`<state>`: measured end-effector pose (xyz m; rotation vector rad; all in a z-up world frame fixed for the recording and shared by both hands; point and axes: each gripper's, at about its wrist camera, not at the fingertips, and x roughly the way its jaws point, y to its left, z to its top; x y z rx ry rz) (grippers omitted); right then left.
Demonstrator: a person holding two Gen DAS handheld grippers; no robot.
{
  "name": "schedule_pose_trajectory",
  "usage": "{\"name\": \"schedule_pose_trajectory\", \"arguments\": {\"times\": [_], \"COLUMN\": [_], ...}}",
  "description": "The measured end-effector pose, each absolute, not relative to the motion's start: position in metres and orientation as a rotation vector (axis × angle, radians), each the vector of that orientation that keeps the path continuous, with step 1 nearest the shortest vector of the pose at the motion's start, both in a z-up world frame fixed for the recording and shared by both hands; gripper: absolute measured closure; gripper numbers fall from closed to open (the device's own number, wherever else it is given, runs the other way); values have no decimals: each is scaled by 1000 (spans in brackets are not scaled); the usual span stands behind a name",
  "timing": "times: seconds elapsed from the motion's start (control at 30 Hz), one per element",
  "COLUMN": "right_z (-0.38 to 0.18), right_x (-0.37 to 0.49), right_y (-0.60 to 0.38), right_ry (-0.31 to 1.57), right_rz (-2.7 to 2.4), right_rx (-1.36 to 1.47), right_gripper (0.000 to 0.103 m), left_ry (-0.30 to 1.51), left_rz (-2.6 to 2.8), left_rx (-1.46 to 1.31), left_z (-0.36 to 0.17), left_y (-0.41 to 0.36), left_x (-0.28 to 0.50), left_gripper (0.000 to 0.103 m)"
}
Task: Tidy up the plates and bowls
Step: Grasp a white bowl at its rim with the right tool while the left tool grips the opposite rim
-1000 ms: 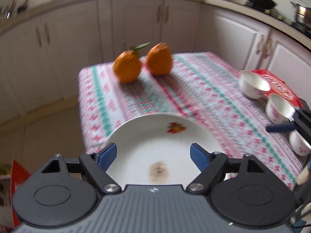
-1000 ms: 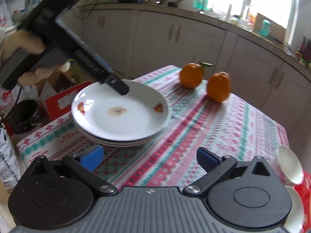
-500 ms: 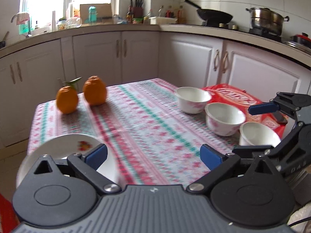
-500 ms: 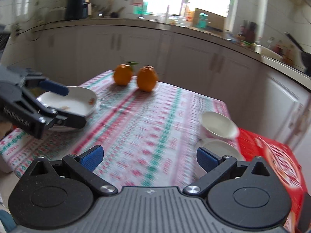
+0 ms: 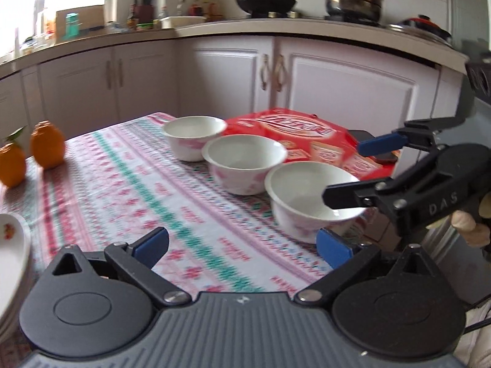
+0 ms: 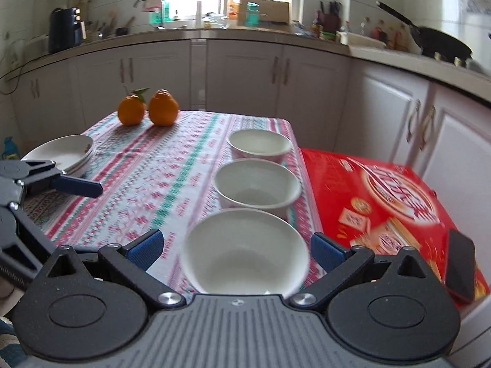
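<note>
Kitchen table: patterned cloth (image 6: 172, 178); three bowls in a row.
Nearest bowl (image 6: 245, 251): 12 o'clock of right gripper (image 6: 236, 245), jaws spread, unclamped.
Left gripper (image 5: 242, 245): released, empty.
Plates (image 6: 61, 153): stacked, 10 o'clock.
Advice: straddle one rim wall, clamp gently, lift level.

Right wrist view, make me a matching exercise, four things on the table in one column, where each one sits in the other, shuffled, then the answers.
Things:
1. plate stack
2. oranges
3. nearest bowl
4. phone

Places:
A. on the red box
B. between the open fingers of the right gripper
C. far end of the tablecloth
D. left edge of the table, behind the left gripper

Pairs: 1-D, 2-C, 3-B, 4-A
</note>
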<state>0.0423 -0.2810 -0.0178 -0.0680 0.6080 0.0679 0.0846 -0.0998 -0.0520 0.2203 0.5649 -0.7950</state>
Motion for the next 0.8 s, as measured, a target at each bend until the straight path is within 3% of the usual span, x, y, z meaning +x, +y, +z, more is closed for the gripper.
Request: {"name": "schedule_pose_trajectory", "arguments": {"times": [0.57,0.7,0.8], "right_z": [-38,-35,-36], "right_x": [62,65,69], "right_y": [-329,-338,-341], "right_ry": [697,696,708], "right_rz": [109,126,149], "right_rx": [120,143,148], "right_gripper": [2,8,16], "left_ry": [578,573,576], "left_rz": [-912,-927,-932], "left_rx": [270,276,275], "left_z": [-74,-74,-75], "left_y": [-162,-167,-171], "left_x": [85,84,84], "left_gripper": [4,14,15]}}
